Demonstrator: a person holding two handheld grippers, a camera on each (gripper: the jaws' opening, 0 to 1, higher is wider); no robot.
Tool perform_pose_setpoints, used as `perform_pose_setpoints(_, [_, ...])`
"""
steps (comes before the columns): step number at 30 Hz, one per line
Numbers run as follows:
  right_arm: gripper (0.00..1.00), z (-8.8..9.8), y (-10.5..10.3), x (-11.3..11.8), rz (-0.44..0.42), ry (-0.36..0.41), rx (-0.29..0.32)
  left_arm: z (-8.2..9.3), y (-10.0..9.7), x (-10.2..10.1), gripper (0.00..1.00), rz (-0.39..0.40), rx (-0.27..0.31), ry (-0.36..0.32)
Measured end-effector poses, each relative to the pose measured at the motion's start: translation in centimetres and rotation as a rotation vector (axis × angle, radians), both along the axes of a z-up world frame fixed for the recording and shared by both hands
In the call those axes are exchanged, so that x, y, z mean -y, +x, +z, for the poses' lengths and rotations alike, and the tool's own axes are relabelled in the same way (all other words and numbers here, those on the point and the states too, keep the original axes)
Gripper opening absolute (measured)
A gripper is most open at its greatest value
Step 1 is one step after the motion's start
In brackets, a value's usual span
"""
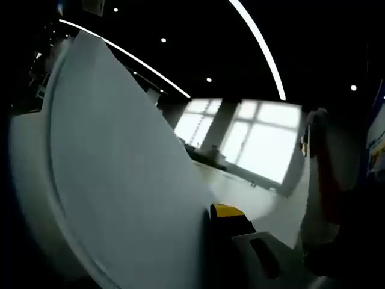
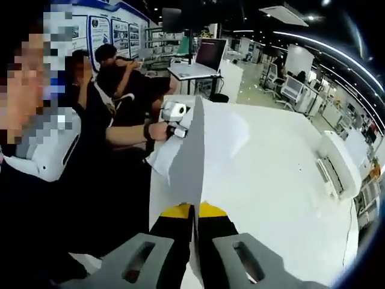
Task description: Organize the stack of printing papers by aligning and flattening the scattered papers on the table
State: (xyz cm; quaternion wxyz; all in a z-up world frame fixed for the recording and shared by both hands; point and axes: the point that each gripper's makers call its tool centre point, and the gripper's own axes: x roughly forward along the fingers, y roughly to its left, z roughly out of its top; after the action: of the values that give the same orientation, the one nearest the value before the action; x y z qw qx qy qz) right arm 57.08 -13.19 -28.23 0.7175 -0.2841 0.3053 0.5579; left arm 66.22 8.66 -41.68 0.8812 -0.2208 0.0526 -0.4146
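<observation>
A stack of white printing papers [image 2: 187, 153] stands upright on its edge over the white table [image 2: 277, 186]. My right gripper [image 2: 194, 212] is shut on the near end, its yellow-tipped jaws pressed against both faces. At the far end a person's hand holds my left gripper [image 2: 175, 119] against the same stack. In the left gripper view the paper stack [image 1: 120, 168] curves up across the left side. My left gripper [image 1: 207, 214] shows one yellow-tipped jaw tight against the sheet; the other jaw is hidden behind the paper.
A white box-like device [image 2: 334, 161] lies near the table's right edge. People sit and stand to the left of the table [image 2: 114, 90]. A desk with a monitor [image 2: 210, 55] stands beyond the far end. Bright windows [image 1: 252, 135] show behind the table.
</observation>
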Motion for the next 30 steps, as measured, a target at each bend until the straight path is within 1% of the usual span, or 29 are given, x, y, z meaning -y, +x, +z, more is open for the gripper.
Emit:
perform_pose_setpoints(3, [0.00,0.2,1.4,-0.8,-0.002,-0.024,0.007,-0.1,0.4,-0.5,0.11,0.000,0.001,-0.001])
perform_pose_setpoints(9, [0.00,0.4,3.4,-2.7,0.019,-0.086,-0.025,-0.1,0.5,-0.6,0.11,-0.002,0.002,-0.003])
perform_pose_setpoints(10, [0.00,0.5,3.6,-3.1,0.036,-0.091,-0.033,-0.1,0.5,-0.7,0.11,-0.002,0.002,-0.004])
perform_pose_setpoints(12, [0.00,0.7,4.1,-4.0,0.048,-0.100,-0.061,-0.1,0.7,-0.8,0.11,-0.003,0.001,-0.006])
perform_pose_setpoints(17, [0.00,0.9,5.9,-5.6,0.048,-0.158,-0.072,-0.1,0.9,-1.1,0.11,-0.004,0.004,-0.013])
perform_pose_setpoints(19, [0.00,0.8,6.3,-6.0,0.048,-0.169,-0.079,0.0,0.7,-1.0,0.11,-0.005,0.005,-0.017])
perform_pose_setpoints(23, [0.00,0.2,7.6,-6.8,0.049,-0.215,-0.085,0.1,0.5,-0.8,0.11,-0.007,0.006,-0.022])
perform_pose_setpoints(26, [0.00,-0.4,8.0,-7.0,0.081,-0.268,-0.118,0.1,0.3,-0.4,0.11,-0.010,0.008,-0.020])
perform_pose_setpoints(29, [0.00,-0.9,9.1,-7.2,0.059,-0.297,-0.140,0.1,0.1,-0.2,0.11,-0.013,0.009,-0.015])
perform_pose_setpoints(30, [0.00,-1.0,9.4,-7.4,0.063,-0.304,-0.137,0.1,0.1,-0.1,0.11,-0.013,0.009,-0.014])
